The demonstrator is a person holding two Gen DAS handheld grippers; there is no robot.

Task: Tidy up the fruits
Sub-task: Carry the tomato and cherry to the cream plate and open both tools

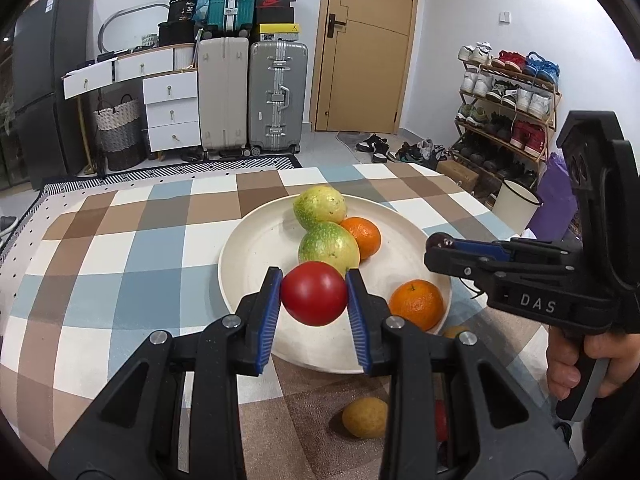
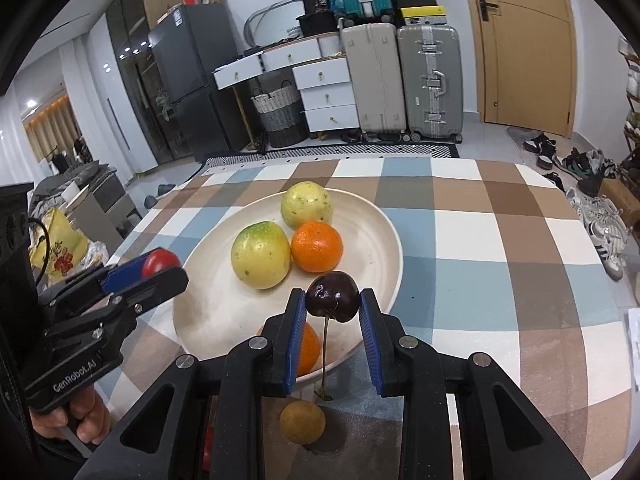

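My left gripper is shut on a red tomato, held over the near side of a cream plate. On the plate lie two green-yellow fruits and two oranges. My right gripper is shut on a dark cherry with its stem hanging down, above the plate's near rim. From the left wrist view the right gripper comes in from the right over the plate's edge. A small brown-yellow fruit lies on the cloth in front of the plate.
The table wears a checked cloth of blue, brown and white. A red thing lies partly hidden under my left gripper near the brown-yellow fruit. A person's hand holds the right gripper. Suitcases, drawers and a shoe rack stand beyond the table.
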